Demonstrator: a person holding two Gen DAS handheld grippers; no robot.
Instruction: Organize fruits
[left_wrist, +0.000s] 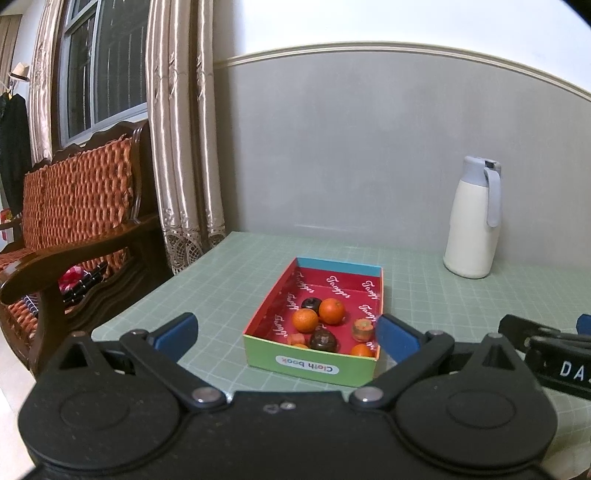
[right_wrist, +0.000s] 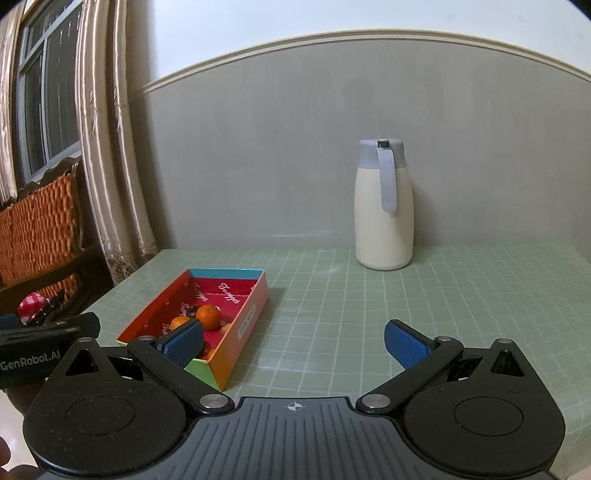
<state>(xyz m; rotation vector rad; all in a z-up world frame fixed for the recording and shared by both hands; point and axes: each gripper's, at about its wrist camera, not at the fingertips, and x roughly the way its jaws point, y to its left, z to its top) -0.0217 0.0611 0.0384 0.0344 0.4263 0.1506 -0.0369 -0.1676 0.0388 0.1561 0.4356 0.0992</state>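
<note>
While both jaws stand wide apart w/ nothing held, left gripper (left_wrist: 286, 334) hovers just short of the cardboard box (left_wrist: 312, 363), right gripper (right_wrist: 293, 338) beside it. Fruit looks all boxed: 3–4 mandarins (left_wrist: 331, 311), 2 dark fruits (left_wrist: 323, 339); likely near done. Text: "Cloth book", "GenRobot.AI". Thermos jug (right_wrist: 384, 206) far ahead.
</note>
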